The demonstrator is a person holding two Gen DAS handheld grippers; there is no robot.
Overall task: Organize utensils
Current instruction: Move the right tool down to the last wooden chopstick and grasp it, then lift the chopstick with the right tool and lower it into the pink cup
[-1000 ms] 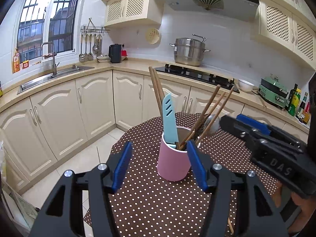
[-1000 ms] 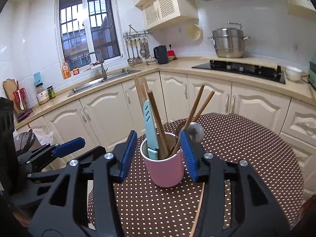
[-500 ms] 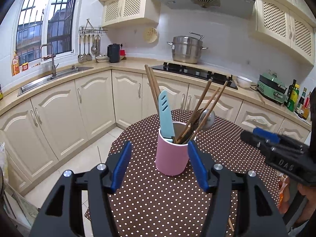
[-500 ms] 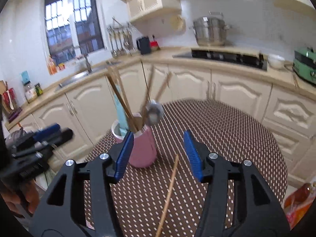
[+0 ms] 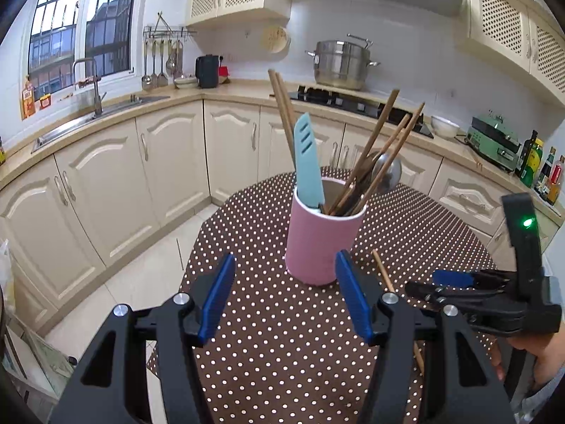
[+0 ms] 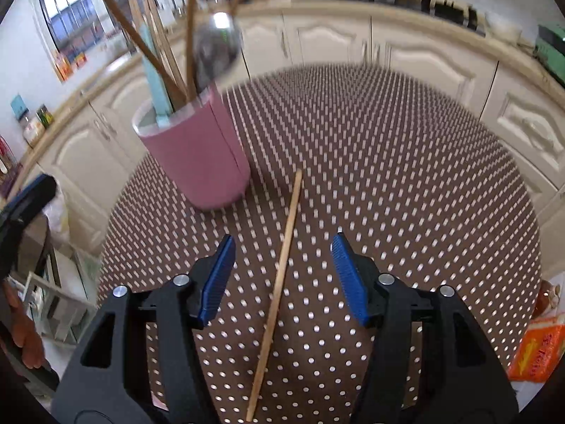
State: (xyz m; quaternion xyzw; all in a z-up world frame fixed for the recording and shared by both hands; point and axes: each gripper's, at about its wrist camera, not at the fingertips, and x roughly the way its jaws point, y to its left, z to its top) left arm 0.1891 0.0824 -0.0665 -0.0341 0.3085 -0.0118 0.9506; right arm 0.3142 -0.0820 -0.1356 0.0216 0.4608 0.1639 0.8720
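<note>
A pink cup [image 5: 323, 238] stands on the brown dotted table [image 5: 282, 335]. It holds a teal knife [image 5: 309, 162], several wooden chopsticks [image 5: 374, 155] and a metal spoon [image 5: 386, 173]. The cup also shows in the right wrist view [image 6: 201, 155]. One loose chopstick [image 6: 279, 279] lies flat on the table to the right of the cup; it also shows in the left wrist view [image 5: 383, 270]. My left gripper [image 5: 284, 296] is open and empty, just in front of the cup. My right gripper [image 6: 280, 277] is open, low over the table, with the loose chopstick between its fingers [image 6: 348, 275]. It also shows in the left wrist view [image 5: 448, 282].
The round table [image 6: 423, 176] stands in a kitchen with cream cabinets [image 5: 169, 162] behind it. A sink [image 5: 88, 113] is far left, a hob with a steel pot [image 5: 340, 65] at the back. An orange packet [image 6: 533, 349] lies off the table's right edge.
My right gripper has left the cup, swung right and dropped low over the loose chopstick on the table. My left gripper has stayed open in front of the cup.
</note>
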